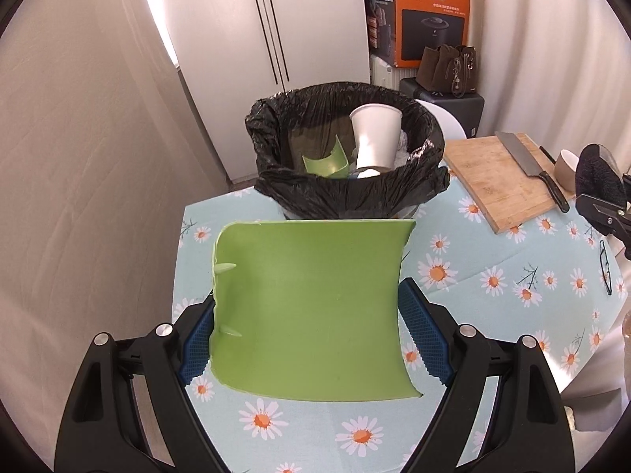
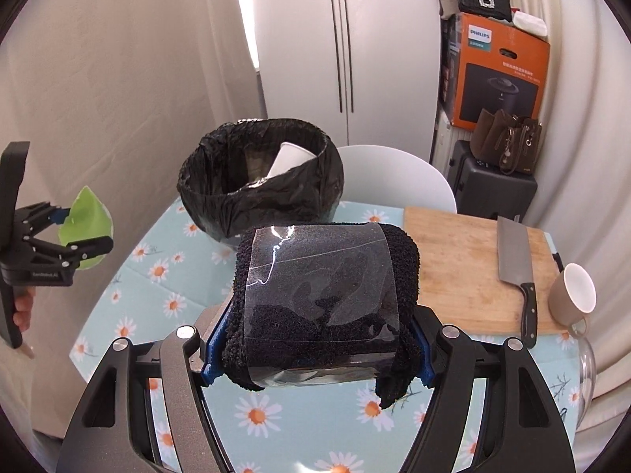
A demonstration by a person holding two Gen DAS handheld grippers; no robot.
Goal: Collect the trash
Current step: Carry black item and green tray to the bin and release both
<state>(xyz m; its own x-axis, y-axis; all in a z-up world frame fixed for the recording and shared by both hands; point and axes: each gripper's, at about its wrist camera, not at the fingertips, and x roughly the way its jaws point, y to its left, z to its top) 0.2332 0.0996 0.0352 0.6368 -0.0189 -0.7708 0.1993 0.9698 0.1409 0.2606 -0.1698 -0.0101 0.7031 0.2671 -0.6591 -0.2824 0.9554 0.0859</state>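
presently, at the left, the left gripper (image 1: 307, 315) is clamped on a curved green plastic piece (image 1: 311, 307), one blue pad pressed against each side edge, so the piece spans the wide jaws and is carried above the daisy-print tablecloth (image 1: 493, 276). it is held with its hollow face up and its far edge toward the bin (image 1: 343, 181), which in the inspector's judgement suits tipping it straight in. the bin stands on the table just beyond, lined with a black bag (image 1: 276, 126); inside lie a white paper cup (image 1: 374, 138), tilted, and a smaller green fragment (image 1: 327, 161), so part of the trash is already collected. to the right, the right gripper (image 2: 319, 347) grips a black fuzzy cloth wrapped in clear film (image 2: 319, 295), squeezed between its pads and also raised off the table, facing the same bin. both loads appear ready for deposit. further right, a wooden cutting board (image 2: 465, 268) carries a cleaver (image 2: 516, 272), with a mug (image 2: 572, 295) lying at the board's edge; these look like kitchenware rather than trash and are left untouched.
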